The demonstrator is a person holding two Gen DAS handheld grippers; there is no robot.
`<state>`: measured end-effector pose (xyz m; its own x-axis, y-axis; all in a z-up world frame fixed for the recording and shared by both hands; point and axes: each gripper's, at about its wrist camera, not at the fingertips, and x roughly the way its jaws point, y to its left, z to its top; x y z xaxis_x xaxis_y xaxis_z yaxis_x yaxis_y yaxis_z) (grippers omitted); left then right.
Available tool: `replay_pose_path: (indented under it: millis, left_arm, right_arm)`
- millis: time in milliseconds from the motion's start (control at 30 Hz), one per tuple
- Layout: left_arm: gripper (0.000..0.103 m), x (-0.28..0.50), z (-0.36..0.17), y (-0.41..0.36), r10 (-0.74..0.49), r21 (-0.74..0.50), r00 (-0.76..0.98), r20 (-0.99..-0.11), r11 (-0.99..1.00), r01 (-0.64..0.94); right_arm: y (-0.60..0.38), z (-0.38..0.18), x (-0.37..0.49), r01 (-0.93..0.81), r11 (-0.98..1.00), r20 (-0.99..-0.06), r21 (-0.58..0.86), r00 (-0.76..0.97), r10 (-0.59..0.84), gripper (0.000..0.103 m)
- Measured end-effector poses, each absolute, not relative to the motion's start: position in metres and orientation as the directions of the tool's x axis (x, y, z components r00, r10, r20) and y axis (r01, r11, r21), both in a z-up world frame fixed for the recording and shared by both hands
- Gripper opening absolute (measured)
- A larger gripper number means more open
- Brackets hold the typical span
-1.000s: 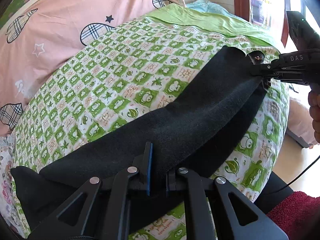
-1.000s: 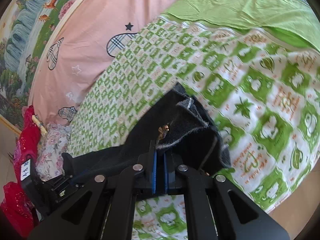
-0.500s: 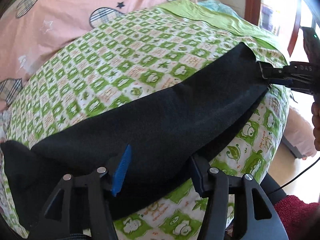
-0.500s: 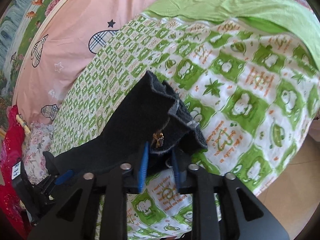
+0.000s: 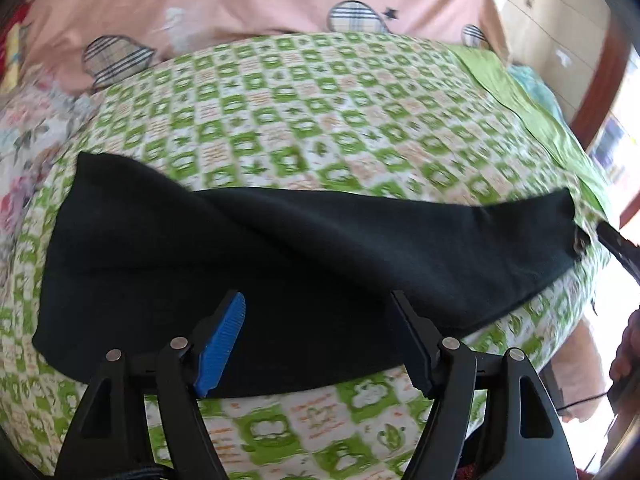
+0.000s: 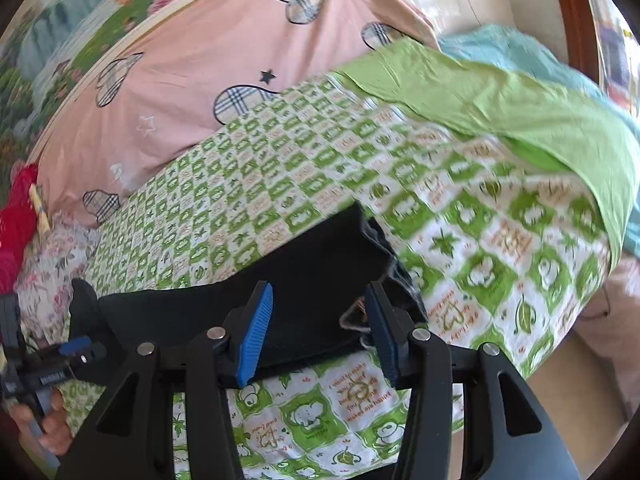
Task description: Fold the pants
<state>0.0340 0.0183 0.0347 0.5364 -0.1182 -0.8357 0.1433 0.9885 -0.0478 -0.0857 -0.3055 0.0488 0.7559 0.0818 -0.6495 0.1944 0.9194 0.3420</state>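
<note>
The black pants [image 5: 312, 256] lie flat on the green-and-white checked bedcover [image 5: 320, 120] as one long, narrow band, near the cover's front edge. In the left wrist view the long axis runs from 9 o'clock to 3 o'clock: the wider end spreads at 9 o'clock, and the narrower end, which carries a small metal fastener, points to 3 o'clock. A diagonal fold ridge crosses the cloth from the upper left toward the lower right. In the right wrist view the same pants [image 6: 288, 292] run from 8 o'clock toward 1 o'clock, with the fastener end nearest this camera. The left gripper [image 5: 320, 340] stands over the lower edge of the band at about 6 o'clock; its jaws are opening and already wide, and the cloth lies below and between them with neither pad pressing on it. The right gripper [image 6: 320, 320] straddles the fastener end; its jaws are opening, the cloth sits between them, and the blue pads [image 6: 256, 332] stand clear of it. A hand [image 6: 44, 428] holds the left gripper's handle at 8 o'clock in the right wrist view. Beyond the bedcover, a pink quilt [image 6: 208, 60] with plaid hearts lies at 11 o'clock, and a plain green sheet [image 6: 500, 100] at 2 o'clock.
</note>
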Motion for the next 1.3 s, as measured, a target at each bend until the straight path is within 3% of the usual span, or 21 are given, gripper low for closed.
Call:
replay_pose_path:
  millis: [67,233,567,900,1300]
  left_arm:
    - [0.073,0.043,0.038,0.034,-0.101,-0.062,0.531,-0.841,0.994,0.090]
    - [0.073,0.071,0.046,0.077,-0.037,-0.076,0.507,-0.861,0.996,-0.056]
    - [0.078,0.126,0.048,0.127,0.024,-0.105,0.425,-0.905,0.955,-0.278]
    - [0.080,0.162,0.034,0.150,0.035,-0.108,0.355,-0.934,0.921,-0.375]
    - [0.080,0.185,0.032,0.150,0.054,-0.081,0.333,-0.941,0.922,-0.377]
  right_arm:
    - [-0.293,0.058,-0.085,0.144,0.938,-0.627,0.316,0.774,0.093,0.049]
    - [-0.242,0.062,-0.063,-0.098,0.935,-0.613,0.341,0.731,0.301,0.049]
    - [-0.084,0.050,-0.020,-0.539,0.781,-0.632,0.316,0.494,0.597,0.049]
    - [-0.006,0.021,0.029,-0.628,0.719,-0.693,0.298,0.375,0.615,0.049]
    - [0.016,0.004,0.059,-0.653,0.727,-0.720,0.212,0.399,0.568,0.049]
